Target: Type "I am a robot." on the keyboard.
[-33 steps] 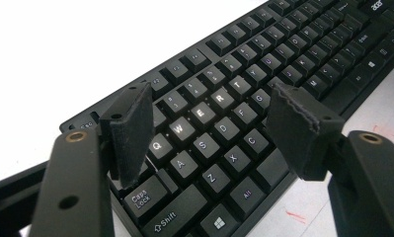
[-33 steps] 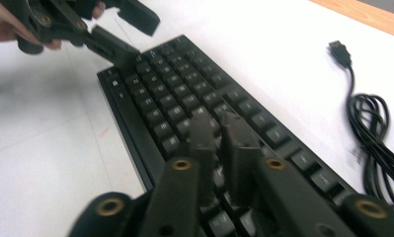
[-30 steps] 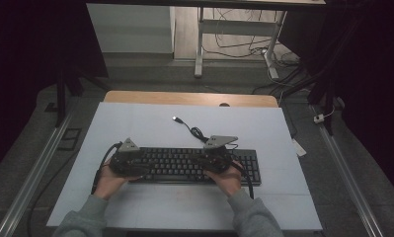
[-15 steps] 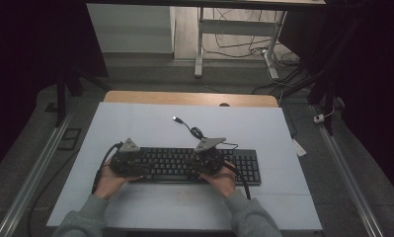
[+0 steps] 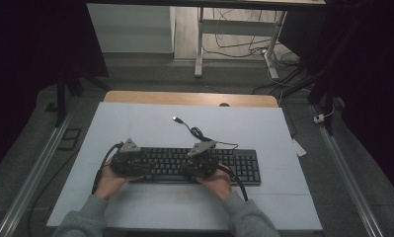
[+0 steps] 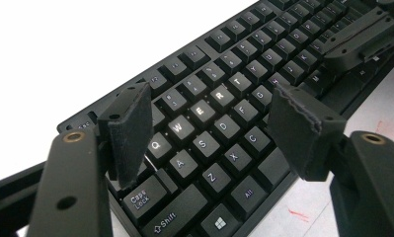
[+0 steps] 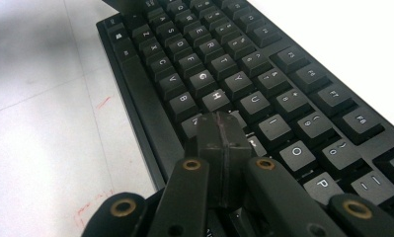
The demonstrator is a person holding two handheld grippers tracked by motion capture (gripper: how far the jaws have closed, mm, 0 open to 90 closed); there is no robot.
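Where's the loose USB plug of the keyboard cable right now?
In the high view the USB plug lies on the white mat behind the keyboard, near the middle of the table, its cable curling back toward the right gripper.

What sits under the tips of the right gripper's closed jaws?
The right gripper has its jaws pressed together, tips down on the keyboard in the home row, right of the H key. The key beneath is covered, so I cannot read it.

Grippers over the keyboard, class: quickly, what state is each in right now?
Left gripper: open, jaws apart above the keyboard, holding nothing.
Right gripper: closed, pads together, tip down at the keys, holding nothing.
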